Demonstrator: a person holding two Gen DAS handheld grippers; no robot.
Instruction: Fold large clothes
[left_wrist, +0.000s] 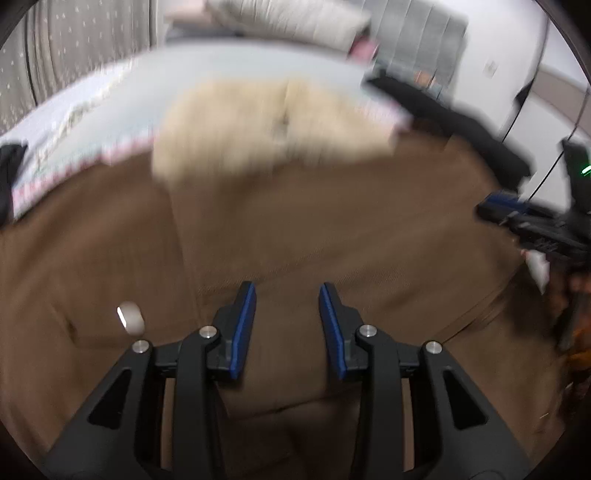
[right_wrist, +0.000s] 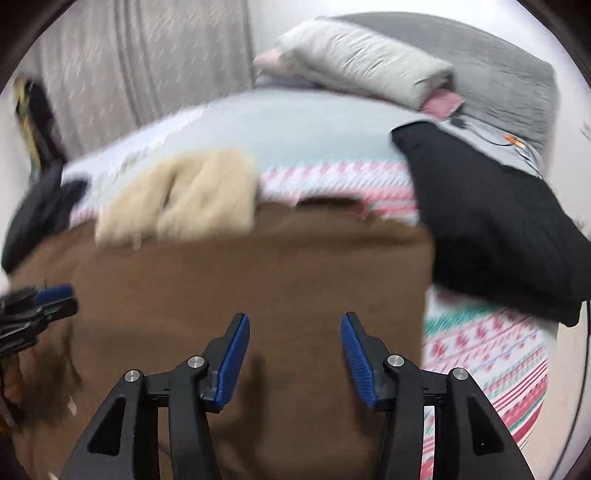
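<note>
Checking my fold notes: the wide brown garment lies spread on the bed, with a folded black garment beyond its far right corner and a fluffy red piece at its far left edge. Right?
Not quite. The fluffy piece is cream, not red, per the right wrist view. The wide brown garment and folded black garment are as stated.

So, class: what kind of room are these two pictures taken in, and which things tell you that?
Most likely a bedroom. A patterned bedspread covers a bed, a folded grey-white quilt lies at its far end, and a curtain hangs behind. A brown garment is spread on the bed.
</note>
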